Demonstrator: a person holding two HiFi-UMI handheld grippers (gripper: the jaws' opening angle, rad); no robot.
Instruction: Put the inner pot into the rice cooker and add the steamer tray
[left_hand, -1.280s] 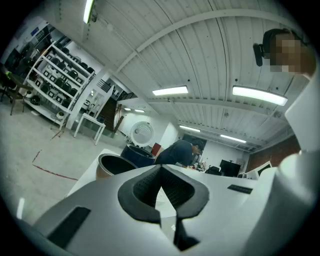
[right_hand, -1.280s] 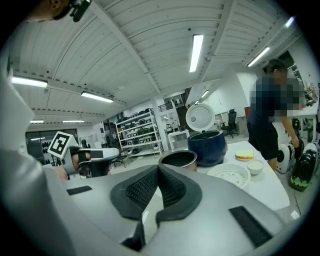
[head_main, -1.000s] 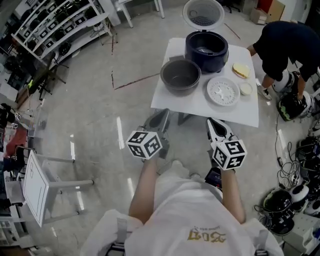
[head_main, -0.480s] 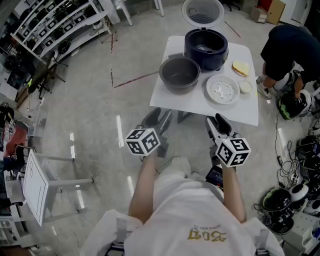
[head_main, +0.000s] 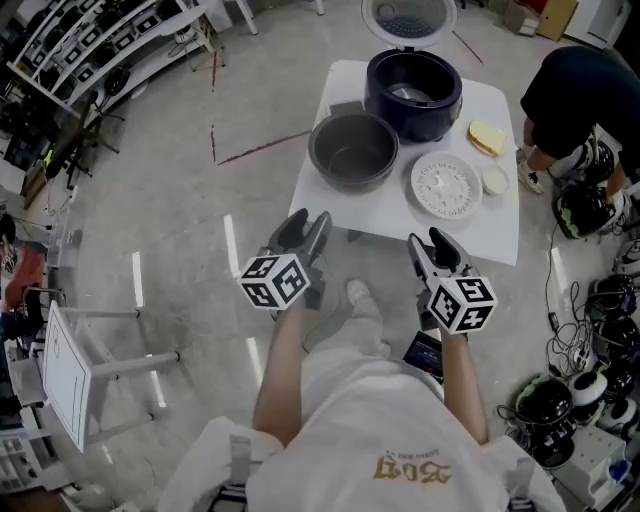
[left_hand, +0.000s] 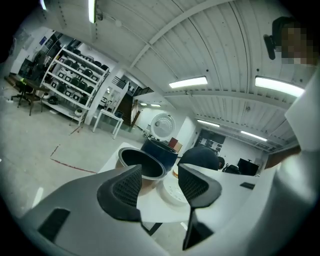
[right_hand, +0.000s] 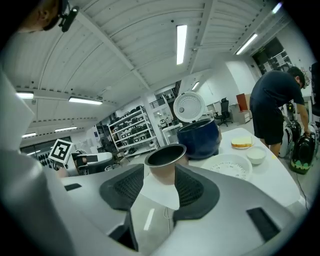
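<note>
Both grippers are held short of the table (head_main: 400, 218), well apart from everything on it. The left gripper (head_main: 305, 226) is spread wide with nothing between the pads. The right gripper's (head_main: 430, 242) jaws are opening, also with nothing between them. The inner pot (head_main: 353, 150) stands upright, mouth up, on the near-left part of the table, outside the rice cooker (head_main: 413, 90), which sits just behind it and to its right with the lid (head_main: 407, 20) swung up. The steamer tray (head_main: 446, 185) lies flat to the right of the pot, near it but apart. The key relation is that the pot lies ahead of both grippers and between their lines: slightly right of the left one, and left of the right one. The left gripper is judged nearer to the pot, while the tray lies almost straight ahead of the right gripper. In both gripper views the pot is framed through the jaw gap, so both are aimed roughly at it. The pot is round, so no long axis needs matching. The rim is taken as the likely grasp surface, one gripper per side. The approach is judged to be forward with a slight descent. The task has not been started.
</note>
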